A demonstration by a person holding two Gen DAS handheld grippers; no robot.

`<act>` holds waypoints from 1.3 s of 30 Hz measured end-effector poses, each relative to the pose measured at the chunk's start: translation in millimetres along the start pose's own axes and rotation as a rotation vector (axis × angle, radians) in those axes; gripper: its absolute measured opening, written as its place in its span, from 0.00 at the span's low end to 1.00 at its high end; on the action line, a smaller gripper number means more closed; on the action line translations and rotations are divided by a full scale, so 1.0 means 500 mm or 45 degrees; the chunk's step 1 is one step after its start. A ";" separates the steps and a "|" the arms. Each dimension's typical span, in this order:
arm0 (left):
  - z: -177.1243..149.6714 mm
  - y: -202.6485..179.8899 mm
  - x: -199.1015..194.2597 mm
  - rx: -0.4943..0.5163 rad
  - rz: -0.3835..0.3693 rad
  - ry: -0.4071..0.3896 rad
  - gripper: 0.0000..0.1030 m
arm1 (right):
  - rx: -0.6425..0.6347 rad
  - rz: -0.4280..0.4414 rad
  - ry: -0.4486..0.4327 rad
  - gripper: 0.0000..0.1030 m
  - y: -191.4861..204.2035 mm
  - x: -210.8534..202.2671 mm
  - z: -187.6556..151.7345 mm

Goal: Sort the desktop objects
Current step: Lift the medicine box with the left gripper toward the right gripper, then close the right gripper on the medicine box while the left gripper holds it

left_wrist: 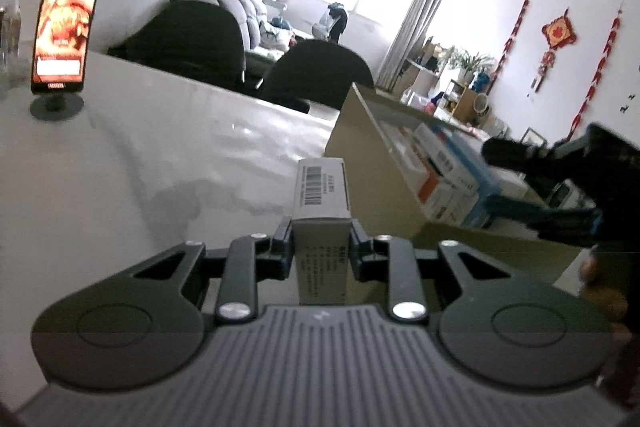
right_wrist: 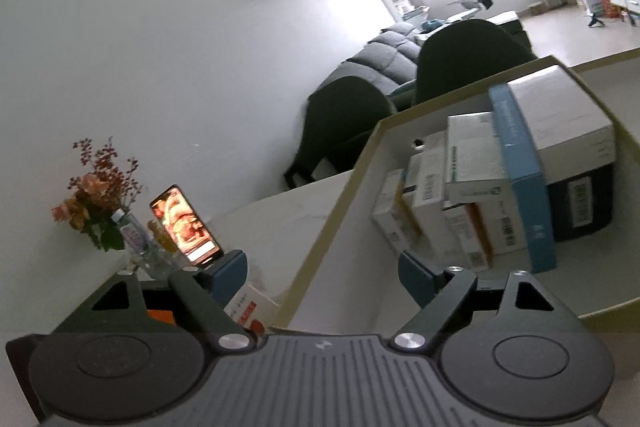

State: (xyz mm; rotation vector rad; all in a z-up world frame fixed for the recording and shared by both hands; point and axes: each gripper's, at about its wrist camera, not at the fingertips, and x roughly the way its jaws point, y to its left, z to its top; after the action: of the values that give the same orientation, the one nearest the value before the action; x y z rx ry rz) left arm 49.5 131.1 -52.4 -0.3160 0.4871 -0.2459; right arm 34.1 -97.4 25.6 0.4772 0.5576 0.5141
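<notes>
Left wrist view
- Left gripper [left_wrist: 321, 235]: its jaws are closed tight on a small white carton [left_wrist: 322, 203], one pad on each long side.
- Carton axis: the long axis runs straight away from the camera, near end between the pads, far end with a barcode label pointing at the far table edge.
- Carton place: raised over the white table [left_wrist: 160, 155], just left of the tan cardboard tray [left_wrist: 360, 167].
- Hard to make out: the print on the carton is too blurred to read; its underside is hidden.
- Right gripper [left_wrist: 560, 183]: a dark blurred shape over the tray at the right edge, cut off by the frame; its fingers cannot be judged here.
- Far left: a lit phone on a stand [left_wrist: 66, 27].

Right wrist view
- Right gripper [right_wrist: 324, 279]: its jaws stand wide apart with nothing between the pads, straddling the tray's near left wall [right_wrist: 320, 259].
- Tray contents: white boxes [right_wrist: 440, 195] packed on edge, a blue-spined box [right_wrist: 524, 183] beside them, long axes running near to far.
- Partly hidden: a red-and-white packet [right_wrist: 250, 307], possibly a box, lies on the table under the left finger.
- Far left: flowers in a vase [right_wrist: 100, 195].
</notes>
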 end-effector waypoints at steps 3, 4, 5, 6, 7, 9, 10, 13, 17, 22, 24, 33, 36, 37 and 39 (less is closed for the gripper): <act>0.014 -0.003 -0.026 0.007 -0.022 -0.050 0.24 | -0.014 0.042 0.009 0.83 0.012 0.000 0.002; 0.020 -0.004 -0.038 0.008 -0.039 -0.068 0.24 | -0.018 0.057 0.012 0.83 0.016 0.000 0.002; 0.025 -0.005 -0.047 0.007 -0.060 -0.082 0.24 | -0.018 0.081 0.017 0.83 0.018 0.000 0.003; 0.030 -0.006 -0.056 0.005 -0.080 -0.095 0.24 | -0.016 0.102 0.022 0.83 0.020 0.000 0.004; 0.035 -0.006 -0.064 0.001 -0.104 -0.106 0.24 | -0.013 0.121 0.026 0.83 0.022 -0.001 0.004; 0.044 -0.003 -0.078 -0.018 -0.160 -0.116 0.24 | -0.004 0.157 0.031 0.83 0.024 -0.001 0.006; 0.048 -0.001 -0.082 -0.030 -0.189 -0.115 0.24 | 0.001 0.170 0.033 0.83 0.025 -0.002 0.007; 0.055 0.008 -0.086 -0.087 -0.273 -0.101 0.24 | 0.023 0.222 0.040 0.83 0.025 -0.005 0.013; 0.054 0.024 -0.079 -0.172 -0.381 -0.069 0.24 | 0.041 0.313 0.070 0.83 0.023 -0.009 0.021; 0.050 0.044 -0.068 -0.257 -0.520 -0.036 0.24 | 0.044 0.413 0.115 0.83 0.019 -0.012 0.028; 0.048 0.052 -0.064 -0.298 -0.589 -0.020 0.24 | 0.042 0.453 0.139 0.83 0.016 -0.013 0.031; 0.035 0.078 -0.047 -0.447 -0.828 0.026 0.24 | 0.068 0.682 0.279 0.80 0.007 -0.010 0.035; 0.031 0.078 -0.040 -0.476 -0.850 0.028 0.24 | 0.101 0.720 0.294 0.78 0.005 -0.006 0.035; 0.030 0.078 -0.037 -0.487 -0.855 0.029 0.24 | 0.114 0.735 0.299 0.75 0.003 -0.005 0.035; 0.030 0.081 -0.034 -0.511 -0.855 0.031 0.24 | 0.140 0.766 0.309 0.68 0.000 -0.003 0.036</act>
State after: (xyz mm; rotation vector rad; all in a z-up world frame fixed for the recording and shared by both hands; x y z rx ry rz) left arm 48.8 177.4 -47.0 -0.8701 0.4403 -0.8086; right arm 43.8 -103.3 39.6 0.6968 0.6767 1.1306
